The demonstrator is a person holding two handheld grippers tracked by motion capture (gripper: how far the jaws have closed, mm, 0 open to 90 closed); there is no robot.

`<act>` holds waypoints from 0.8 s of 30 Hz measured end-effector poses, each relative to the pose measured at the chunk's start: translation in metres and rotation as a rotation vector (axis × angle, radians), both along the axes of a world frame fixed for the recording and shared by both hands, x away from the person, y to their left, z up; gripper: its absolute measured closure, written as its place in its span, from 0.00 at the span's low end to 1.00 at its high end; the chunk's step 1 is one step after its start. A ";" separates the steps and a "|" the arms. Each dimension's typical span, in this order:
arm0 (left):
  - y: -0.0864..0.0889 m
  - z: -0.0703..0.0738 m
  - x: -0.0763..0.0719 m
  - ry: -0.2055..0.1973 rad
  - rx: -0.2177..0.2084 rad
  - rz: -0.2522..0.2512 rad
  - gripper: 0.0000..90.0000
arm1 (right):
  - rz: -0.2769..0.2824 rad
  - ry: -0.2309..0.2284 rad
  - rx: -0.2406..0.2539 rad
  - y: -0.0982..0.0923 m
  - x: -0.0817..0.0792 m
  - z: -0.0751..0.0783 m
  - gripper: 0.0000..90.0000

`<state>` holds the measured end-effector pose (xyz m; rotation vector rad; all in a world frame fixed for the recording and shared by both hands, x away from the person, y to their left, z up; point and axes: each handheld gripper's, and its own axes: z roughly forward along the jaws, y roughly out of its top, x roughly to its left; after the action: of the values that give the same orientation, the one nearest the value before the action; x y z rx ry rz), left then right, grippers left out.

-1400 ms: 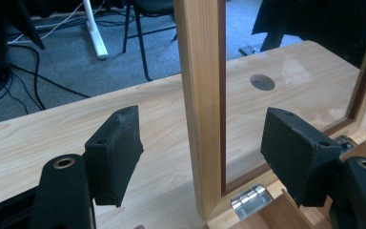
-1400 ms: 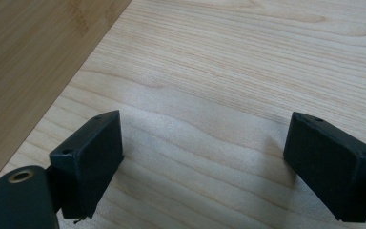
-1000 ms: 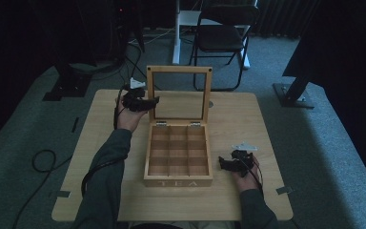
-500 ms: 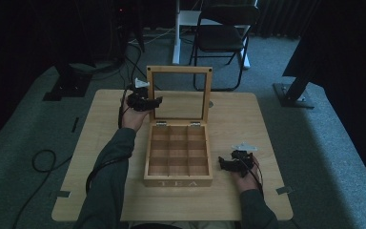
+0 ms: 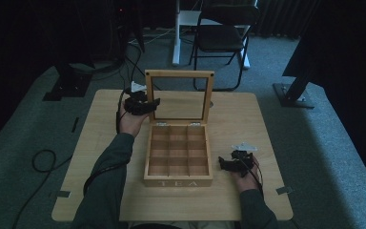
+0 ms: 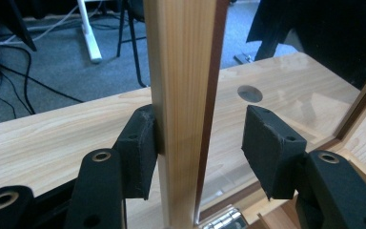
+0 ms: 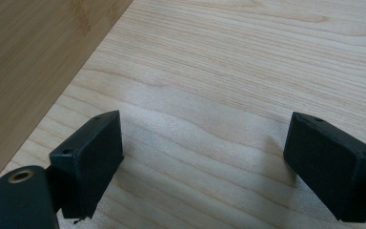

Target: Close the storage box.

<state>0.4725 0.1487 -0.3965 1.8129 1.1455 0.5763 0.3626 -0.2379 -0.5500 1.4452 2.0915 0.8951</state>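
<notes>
Desk (image 5: 100, 143) is carrying a wooden tea box (image 5: 177, 157) with its lid (image 5: 179, 95) standing up. Left gripper (image 6: 198, 143) has just been closing around the lid's side bar; one pad is touching it, the other is apart. Right gripper (image 5: 232, 164) is resting spread wide beside the box.

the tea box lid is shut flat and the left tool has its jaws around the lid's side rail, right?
Not quite: the lid stands open and upright, as the high view shows. The rest holds: the left tool has its jaws around the lid's side rail, one pad touching it while the jaws have just been closing.
</notes>
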 end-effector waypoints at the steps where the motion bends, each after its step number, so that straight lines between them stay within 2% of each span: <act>1: 0.000 0.000 -0.003 -0.007 0.001 -0.005 0.53 | 0.000 0.000 0.001 0.000 0.000 0.000 0.14; 6: 0.001 0.001 -0.017 -0.019 0.001 -0.014 0.54 | 0.000 0.000 0.001 0.000 0.000 0.000 0.14; 12: 0.003 0.001 -0.025 -0.024 -0.009 -0.033 0.53 | 0.000 0.000 0.001 0.001 0.001 0.000 0.14; 15: 0.005 0.001 -0.027 -0.014 -0.037 -0.037 0.51 | 0.000 0.000 0.001 0.001 0.001 0.000 0.14; 18: 0.005 0.001 -0.029 -0.012 -0.048 -0.042 0.50 | 0.000 0.000 0.001 0.001 0.001 0.000 0.14; 24: 0.006 0.003 -0.035 -0.005 -0.030 -0.061 0.50 | -0.001 0.000 0.002 0.001 0.001 0.000 0.14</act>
<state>0.4379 0.1551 -0.3936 1.8129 1.0862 0.5257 0.3632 -0.2370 -0.5500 1.4471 2.0908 0.8965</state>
